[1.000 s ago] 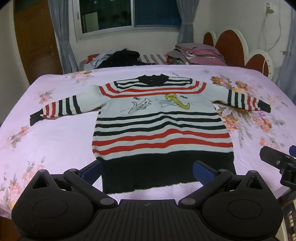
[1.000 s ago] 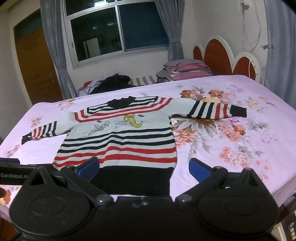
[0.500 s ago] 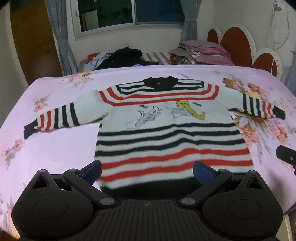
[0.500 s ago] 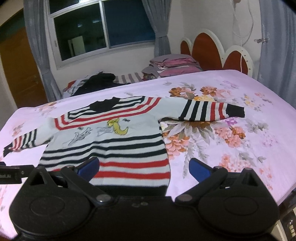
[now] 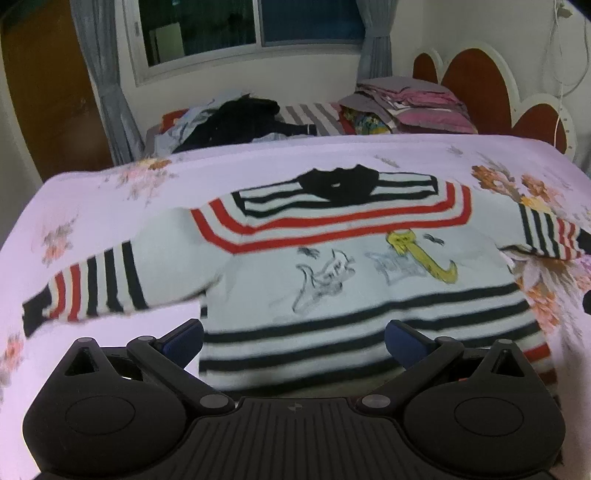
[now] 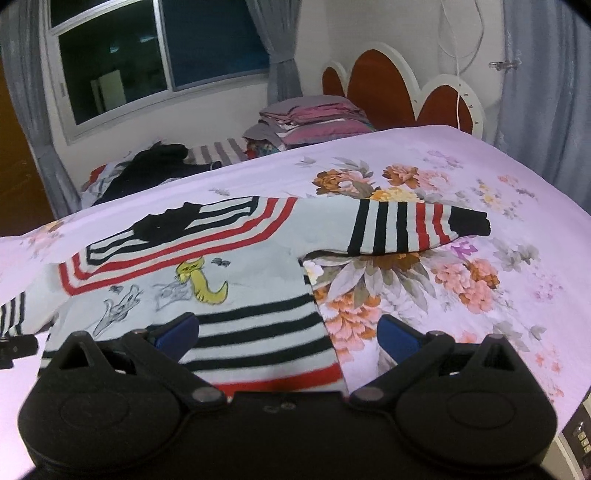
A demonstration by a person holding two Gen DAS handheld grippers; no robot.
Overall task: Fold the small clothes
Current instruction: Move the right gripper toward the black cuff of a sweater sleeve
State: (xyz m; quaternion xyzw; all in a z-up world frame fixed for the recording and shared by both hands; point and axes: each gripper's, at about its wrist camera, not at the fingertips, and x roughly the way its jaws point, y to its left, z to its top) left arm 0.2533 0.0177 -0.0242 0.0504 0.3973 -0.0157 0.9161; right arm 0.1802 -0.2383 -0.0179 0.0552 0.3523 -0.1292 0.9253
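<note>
A small white sweater [image 5: 354,266] with red and black stripes and a cartoon print lies flat, face up, on the pink floral bedsheet [image 5: 110,192], both sleeves spread out. It also shows in the right wrist view [image 6: 236,266], with its right sleeve [image 6: 413,225] stretched out. My left gripper [image 5: 293,338] is open and empty, over the sweater's lower left side. My right gripper [image 6: 288,332] is open and empty, over the sweater's lower right edge. The black hem is hidden under both grippers.
A pile of dark loose clothes [image 5: 236,118] and a stack of folded pink bedding [image 5: 413,107] lie beyond the bed's far edge. A red and white headboard [image 6: 402,88] stands at the right. The window [image 5: 251,26] is behind.
Both grippers have moved forward over the sweater, so its hem has dropped out of view. Both stay open. The sweater has not moved.
</note>
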